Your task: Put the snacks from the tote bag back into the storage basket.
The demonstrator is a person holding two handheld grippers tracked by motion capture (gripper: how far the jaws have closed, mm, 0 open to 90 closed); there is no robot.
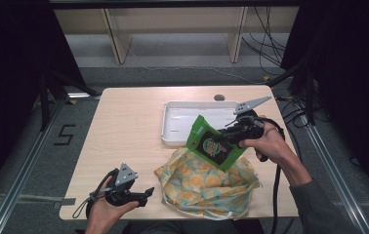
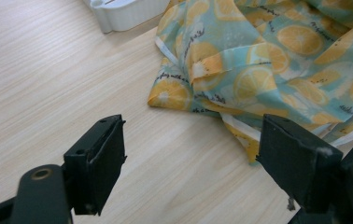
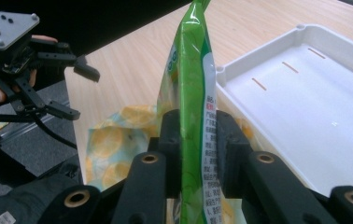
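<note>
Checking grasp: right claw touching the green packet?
Touching. Right gripper view shows the right claw with both jaws pressed flat against the green packet.

High view: fixed above the near edge, facing forward and down over the whole desk [image 1: 124, 126]. Left gripper view: low, close, cloth [image 2: 277, 56] at 1 o'clock. Right gripper view: raised, close, tray [image 3: 314, 93] at 2 o'clock. All share cloth and tray.

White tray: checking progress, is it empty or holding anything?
Empty: the white tray shows bare floor; the green packet hangs outside it.
</note>
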